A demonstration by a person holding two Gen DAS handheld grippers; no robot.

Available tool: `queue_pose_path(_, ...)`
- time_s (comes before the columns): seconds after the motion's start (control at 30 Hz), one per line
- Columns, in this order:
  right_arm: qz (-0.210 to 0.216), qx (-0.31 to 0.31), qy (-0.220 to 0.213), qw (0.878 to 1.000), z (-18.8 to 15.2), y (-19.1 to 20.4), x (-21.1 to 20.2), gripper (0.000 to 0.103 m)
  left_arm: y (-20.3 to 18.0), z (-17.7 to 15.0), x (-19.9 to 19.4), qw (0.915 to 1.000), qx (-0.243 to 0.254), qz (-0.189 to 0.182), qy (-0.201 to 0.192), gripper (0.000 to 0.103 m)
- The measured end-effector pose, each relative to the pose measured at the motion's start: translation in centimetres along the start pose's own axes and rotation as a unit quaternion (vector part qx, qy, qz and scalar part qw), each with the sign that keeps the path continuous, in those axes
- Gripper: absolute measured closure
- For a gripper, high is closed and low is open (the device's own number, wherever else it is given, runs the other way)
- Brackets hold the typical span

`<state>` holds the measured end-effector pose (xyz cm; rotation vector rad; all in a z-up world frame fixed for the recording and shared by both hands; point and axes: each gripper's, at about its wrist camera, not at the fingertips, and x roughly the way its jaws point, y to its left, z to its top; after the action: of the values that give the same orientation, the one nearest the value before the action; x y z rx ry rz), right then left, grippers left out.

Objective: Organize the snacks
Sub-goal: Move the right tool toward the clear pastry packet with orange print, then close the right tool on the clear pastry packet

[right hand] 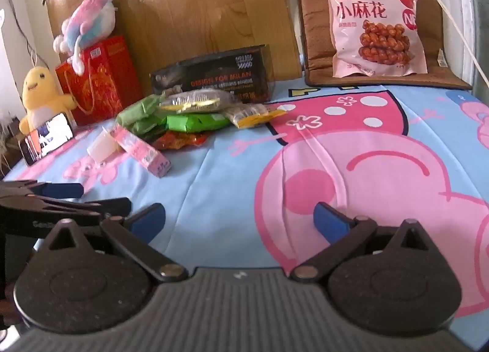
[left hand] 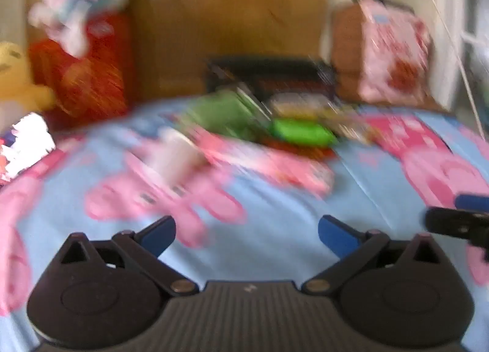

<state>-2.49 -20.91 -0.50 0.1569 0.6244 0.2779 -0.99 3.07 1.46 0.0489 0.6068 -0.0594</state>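
A heap of snack packets lies on the cartoon-print sheet: green packets (right hand: 195, 122), a clear packet with yellow label (right hand: 195, 101), a yellow-edged packet (right hand: 253, 116), a red packet (right hand: 180, 141) and a pink box (right hand: 140, 150). A big pink snack bag (right hand: 374, 19) leans at the back right. The left wrist view is blurred; the green packet (left hand: 301, 132) and pink box (left hand: 269, 165) show there. My left gripper (left hand: 246, 236) is open and empty over the sheet; it also shows in the right wrist view (right hand: 91, 196). My right gripper (right hand: 240, 222) is open and empty.
A black box (right hand: 214, 77) stands behind the heap. A red gift bag (right hand: 97, 80) with a plush toy (right hand: 88, 22), a yellow plush (right hand: 42, 92) and a phone (right hand: 45, 138) sit at the left. A brown cushion (right hand: 314, 46) and wooden headboard (right hand: 198, 9) are behind.
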Motion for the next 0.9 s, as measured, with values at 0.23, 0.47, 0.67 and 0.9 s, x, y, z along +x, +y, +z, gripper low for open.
queue_pose_path(0.23, 0.079, 0.068, -0.019, 0.994, 5.5, -1.1, 1.8, 0.036, 3.9, 0.7, 1.7, 0.9976, -0.063, 0.02, -0.023, 0.001)
queue_pose_path(0.47, 0.142, 0.238, 0.041, 0.96, 9.5, -3.7, 9.7, 0.045, 5.1, 0.4, 1.3, 0.9934, -0.099, 0.007, -0.056, 0.001)
queue_pose_path(0.67, 0.172, 0.313, 0.091, 0.93, 9.3, -3.7, 13.3, 0.091, 5.1, 0.0, 0.8, 0.9925, -0.1, 0.003, -0.069, 0.001)
queue_pose_path(0.9, 0.184, 0.226, 0.019, 0.956, 10.7, -2.8, 5.7, 0.101, 5.8, -0.3, 0.1, 0.9889, -0.121, -0.011, -0.085, 0.0)
